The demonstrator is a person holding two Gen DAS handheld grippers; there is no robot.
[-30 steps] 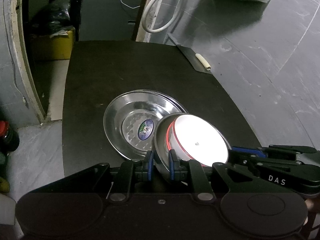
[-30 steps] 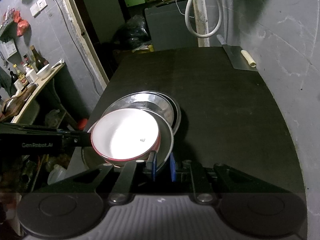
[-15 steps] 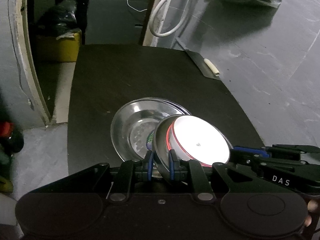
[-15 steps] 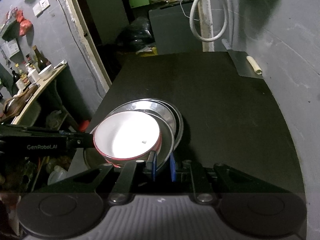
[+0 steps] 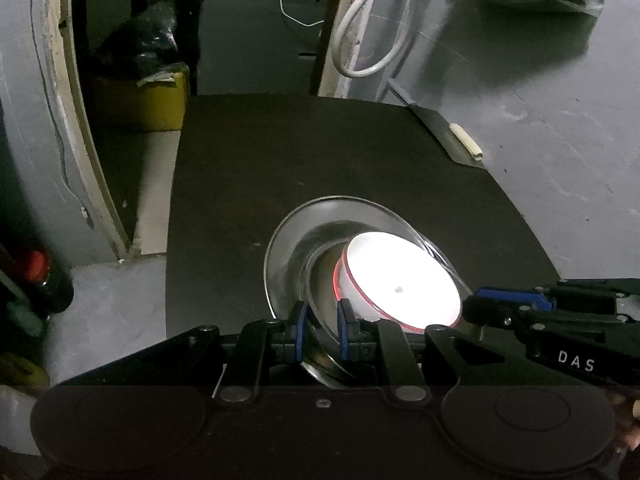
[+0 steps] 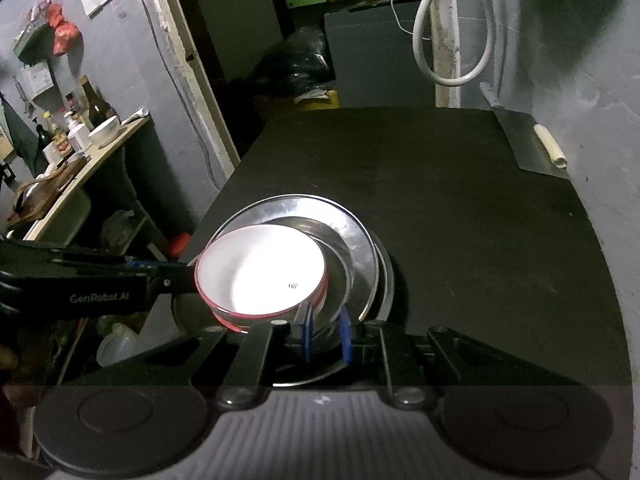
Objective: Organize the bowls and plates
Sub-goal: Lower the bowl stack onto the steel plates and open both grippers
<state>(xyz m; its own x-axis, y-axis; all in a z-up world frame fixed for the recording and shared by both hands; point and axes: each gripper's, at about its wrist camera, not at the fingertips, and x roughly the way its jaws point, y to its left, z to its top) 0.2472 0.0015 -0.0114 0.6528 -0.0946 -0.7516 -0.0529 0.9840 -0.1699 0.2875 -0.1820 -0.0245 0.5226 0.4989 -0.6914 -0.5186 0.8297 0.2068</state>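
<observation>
A white bowl [image 5: 400, 280] [image 6: 260, 268] with a red rim sits in a small steel plate [image 5: 322, 280] [image 6: 340, 276]. My left gripper [image 5: 321, 330] is shut on that plate's near-left rim. My right gripper [image 6: 325, 332] is shut on its right rim. Each gripper shows in the other's view, the right gripper [image 5: 512, 304] at the right and the left gripper [image 6: 160, 276] at the left. The carried plate hangs tilted just over a stack of larger steel plates [image 5: 288, 248] [image 6: 356, 228] on the black table [image 5: 320, 160] [image 6: 460, 220]. Whether it touches the stack I cannot tell.
A flat metal blade with a pale handle [image 5: 452, 140] [image 6: 532, 148] lies at the table's far right corner. A white hose loop [image 5: 372, 40] hangs on the wall behind. The table's left edge drops to the floor; a shelf with bottles [image 6: 76, 132] stands further left.
Both grippers carried the small plate and bowl forward over the plate stack. The stack's centre with its sticker is now hidden beneath it. Both grips stayed shut.
</observation>
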